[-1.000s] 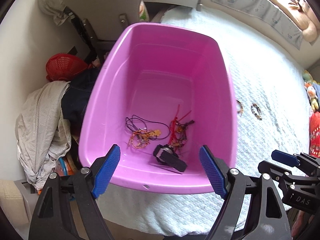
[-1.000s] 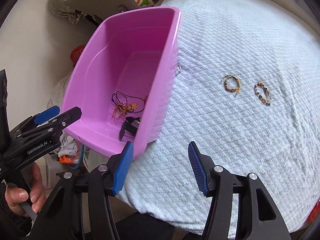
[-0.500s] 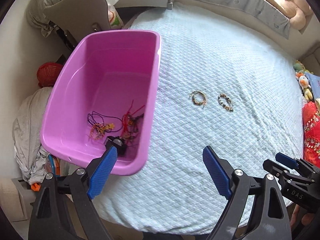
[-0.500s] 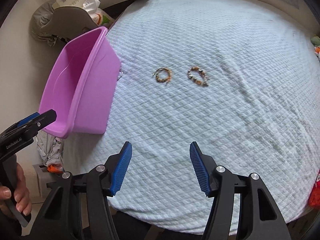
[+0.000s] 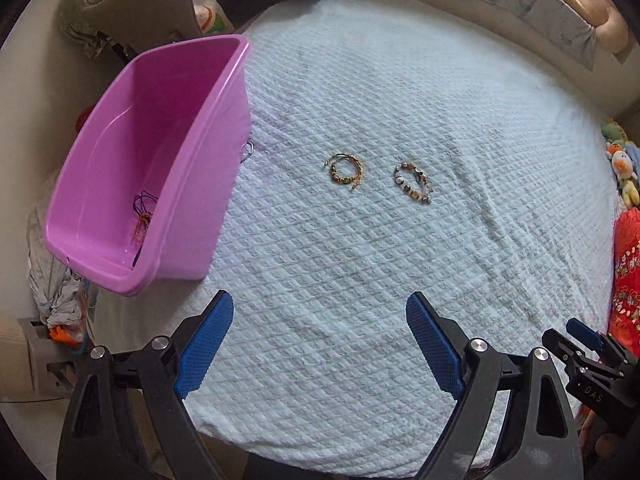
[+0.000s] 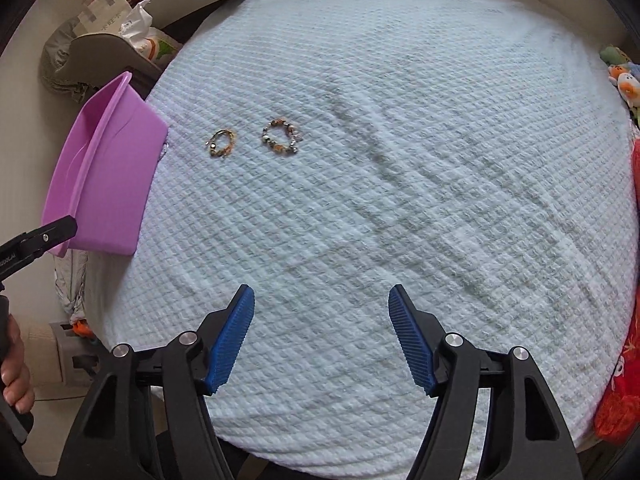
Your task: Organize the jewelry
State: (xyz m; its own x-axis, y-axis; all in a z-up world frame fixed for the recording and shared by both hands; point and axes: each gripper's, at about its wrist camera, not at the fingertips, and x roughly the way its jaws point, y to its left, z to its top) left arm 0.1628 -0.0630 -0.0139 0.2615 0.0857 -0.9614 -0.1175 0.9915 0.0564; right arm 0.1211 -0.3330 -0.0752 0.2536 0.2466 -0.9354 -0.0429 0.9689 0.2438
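Observation:
Two beaded bracelets lie side by side on the pale blue bedspread: a gold one (image 5: pixel 346 167) (image 6: pixel 222 143) and a brown-and-white one (image 5: pixel 412 181) (image 6: pixel 281 140). A pink tub (image 5: pixel 120 184) (image 6: pixel 108 184) stands at the bed's left edge with cords and a red string (image 5: pixel 143 216) inside; a small ring (image 5: pixel 248 147) lies by its wall. My left gripper (image 5: pixel 320 344) hangs open above the near bedspread, nothing between its fingers. My right gripper (image 6: pixel 322 336) is also empty, its jaws opening, well short of the bracelets.
A grey chair with clothes (image 5: pixel 132 4) and a wipes pack (image 6: pixel 140 36) stand behind the tub. Laundry (image 5: pixel 52 276) hangs below the tub. Soft toys (image 5: pixel 620 164) and a red cloth (image 5: pixel 628 272) line the right side. The bed's front edge runs just under both grippers.
Both grippers have swept right, from over the pink tub to over the open bedspread; the bracelets now sit ahead of them. The right jaws have widened.

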